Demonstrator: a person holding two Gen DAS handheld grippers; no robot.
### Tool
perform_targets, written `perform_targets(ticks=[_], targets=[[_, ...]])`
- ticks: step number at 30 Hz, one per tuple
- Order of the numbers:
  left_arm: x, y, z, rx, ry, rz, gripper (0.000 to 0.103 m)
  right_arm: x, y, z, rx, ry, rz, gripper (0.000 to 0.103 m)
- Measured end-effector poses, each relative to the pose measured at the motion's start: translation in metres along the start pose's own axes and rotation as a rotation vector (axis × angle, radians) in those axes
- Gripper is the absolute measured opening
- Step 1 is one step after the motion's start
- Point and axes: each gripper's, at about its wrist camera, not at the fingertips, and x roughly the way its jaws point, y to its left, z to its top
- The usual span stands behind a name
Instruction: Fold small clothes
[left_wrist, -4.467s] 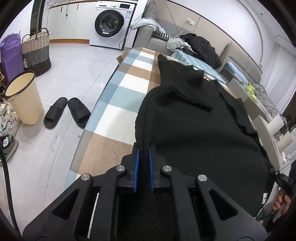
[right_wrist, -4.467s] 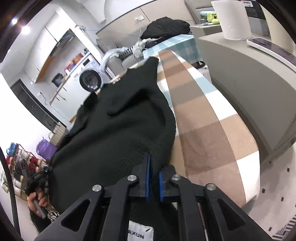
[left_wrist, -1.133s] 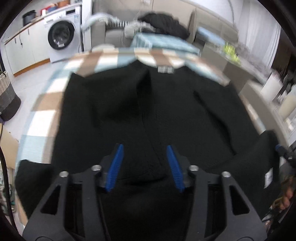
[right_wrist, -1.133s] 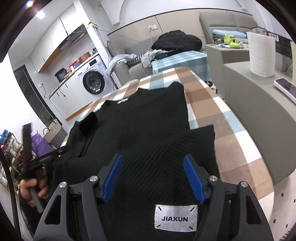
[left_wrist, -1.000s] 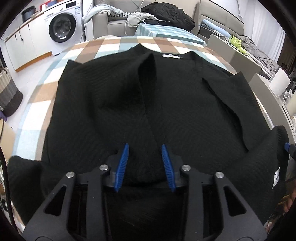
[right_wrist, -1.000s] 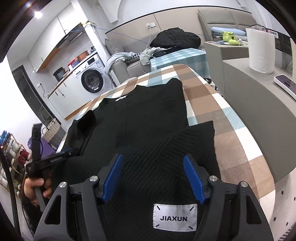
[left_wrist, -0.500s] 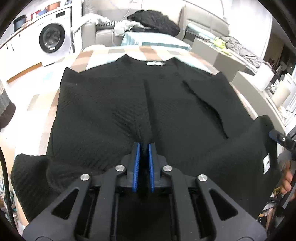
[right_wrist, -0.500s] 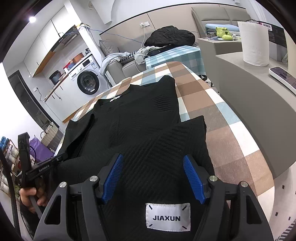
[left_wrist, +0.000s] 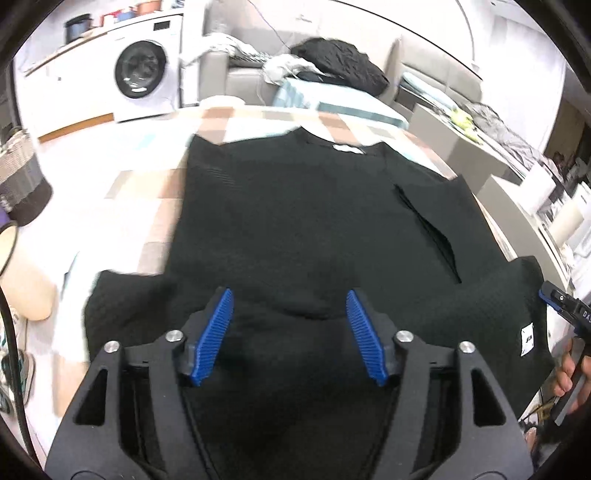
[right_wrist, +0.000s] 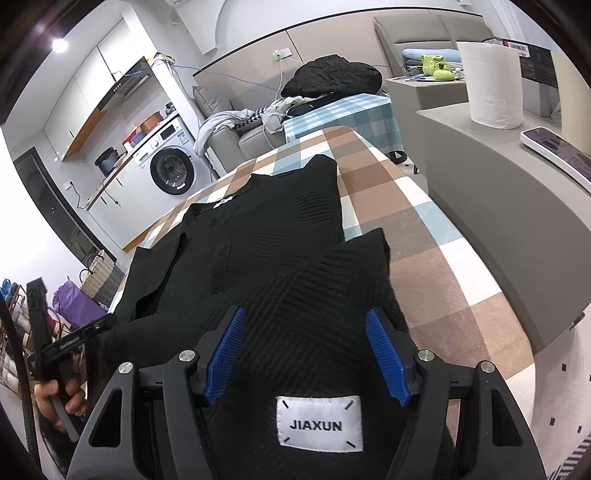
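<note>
From my remote seat I saw a long surface covered with a checked cloth (right_wrist: 417, 218) of brown, pale blue and white squares, running from the lower right of the right wrist view toward the upper middle. A black knit sweater (right_wrist: 280, 236) lay spread flat on it, neck toward the far end, one sleeve folded over the body. Its white label (right_wrist: 319, 424) reading JIAXUN sat at the bottom centre. In the left wrist view the sweater (left_wrist: 303, 221) filled the middle, with cloth (left_wrist: 147, 192) showing at left.
</note>
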Motion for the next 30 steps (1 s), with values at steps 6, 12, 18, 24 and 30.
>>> perform_targets(ticks=[6, 12, 18, 24, 30], targets=[[-0.042, 0.053, -0.02, -0.075, -0.067, 0.097, 0.079, -0.011, -0.021, -0.006, 0.034, -0.001, -0.018, 0.069], [-0.061, 0.088, -0.049, -0.104, -0.053, 0.136, 0.08, -0.012, -0.041, -0.018, 0.078, 0.026, -0.055, 0.069], [-0.054, 0.104, -0.071, -0.114, -0.01, 0.131, 0.079, -0.011, -0.043, -0.029, 0.059, 0.038, -0.04, 0.069], [-0.044, 0.099, -0.082, -0.104, 0.008, 0.113, 0.077, -0.014, -0.034, -0.036, 0.02, 0.018, -0.024, 0.067], [-0.038, 0.1, -0.089, -0.118, 0.026, 0.092, 0.029, -0.013, -0.037, -0.043, 0.017, 0.015, -0.033, 0.067]])
